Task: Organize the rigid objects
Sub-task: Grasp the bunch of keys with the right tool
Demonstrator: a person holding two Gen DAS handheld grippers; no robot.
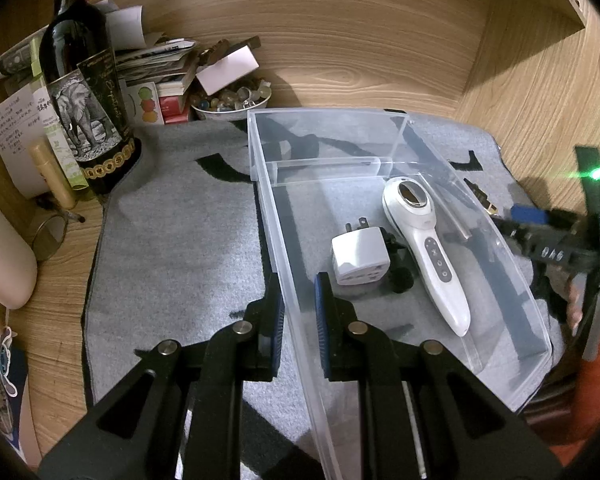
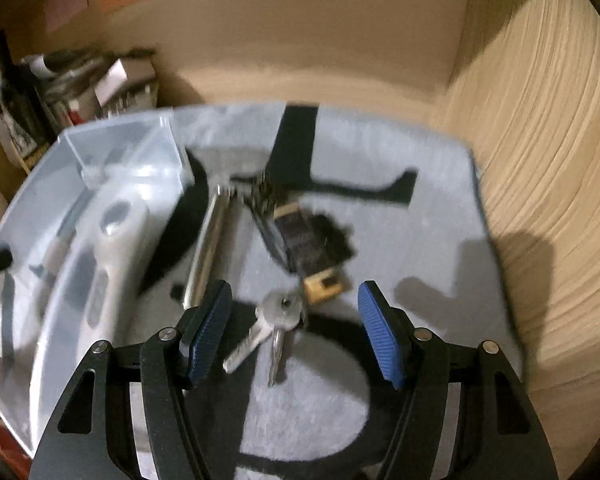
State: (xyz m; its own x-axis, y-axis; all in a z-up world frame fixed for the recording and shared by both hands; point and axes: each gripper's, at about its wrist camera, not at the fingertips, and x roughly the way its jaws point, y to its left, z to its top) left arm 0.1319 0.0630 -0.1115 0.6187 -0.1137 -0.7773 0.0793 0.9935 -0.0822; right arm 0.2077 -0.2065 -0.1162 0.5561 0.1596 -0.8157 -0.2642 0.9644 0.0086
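Centrally in the left view, the left gripper (image 1: pixel 299 312) straddles the near wall of the clear bin (image 1: pixel 496 236), fingers close either side; inside lie a white adapter (image 1: pixel 360 256) and white handheld device (image 1: pixel 428 248). Lower centre, the right gripper (image 2: pixel 296 332) hangs spread wide above keys (image 2: pixel 276 320) on the grey mat (image 2: pixel 420 240).

The left gripper (image 1: pixel 300 312) straddles the near wall of a clear bin (image 1: pixel 516 376) (fingers either side of it), which holds a white handheld device (image 1: pixel 432 248) beside a white plug adapter (image 1: pixel 360 256).
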